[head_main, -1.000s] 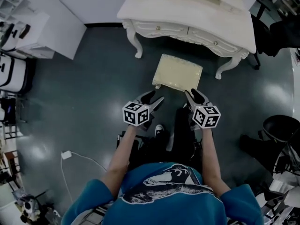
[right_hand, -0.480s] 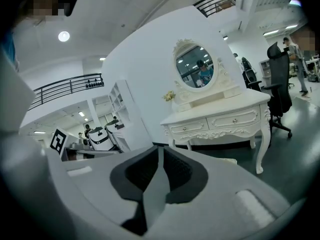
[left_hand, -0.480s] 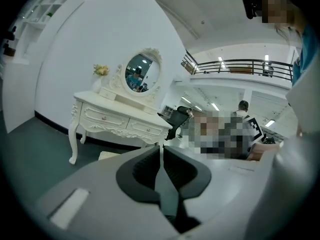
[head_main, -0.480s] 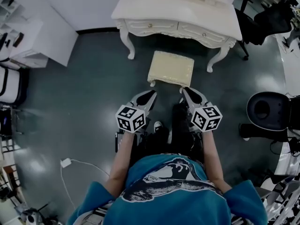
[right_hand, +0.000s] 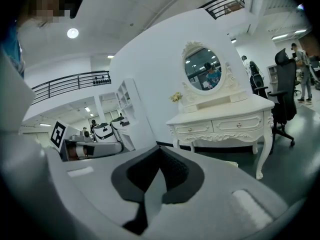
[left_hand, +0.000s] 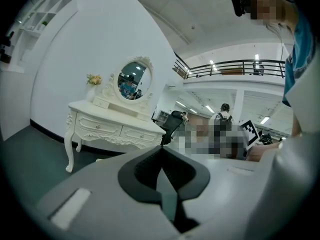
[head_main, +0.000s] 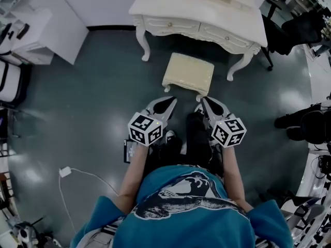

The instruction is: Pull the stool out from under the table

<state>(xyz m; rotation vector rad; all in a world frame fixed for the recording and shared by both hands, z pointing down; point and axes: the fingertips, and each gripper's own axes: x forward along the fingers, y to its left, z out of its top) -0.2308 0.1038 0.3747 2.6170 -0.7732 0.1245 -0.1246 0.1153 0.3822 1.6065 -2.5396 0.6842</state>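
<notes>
— Stool (head_main: 187, 74) stands on the floor (head_main: 93, 97) straight ahead of you, its far edge just beside the front of the bench (head_main: 155, 8), its seat out in the open. What changes for you here?

— Your grippers sit higher and farther back than a second ago, no longer close at the stool's near edge. The left gripper (head_main: 169, 102) and the right gripper (head_main: 203, 101) hang near its front legs, holding nothing.

— And your fingers?

— Both pairs have just been closing with nothing between them. Your left fingers (left_hand: 142, 171) meet, and so do your right fingers (right_hand: 175, 171). The stool keeps its place against the bench, so your pull looks finished.

— Which way does it lie?

— Upright on its legs, long axis across your view, roughly parallel to the bench front. The right end is slightly nearer you, and a long side faces you.
</notes>
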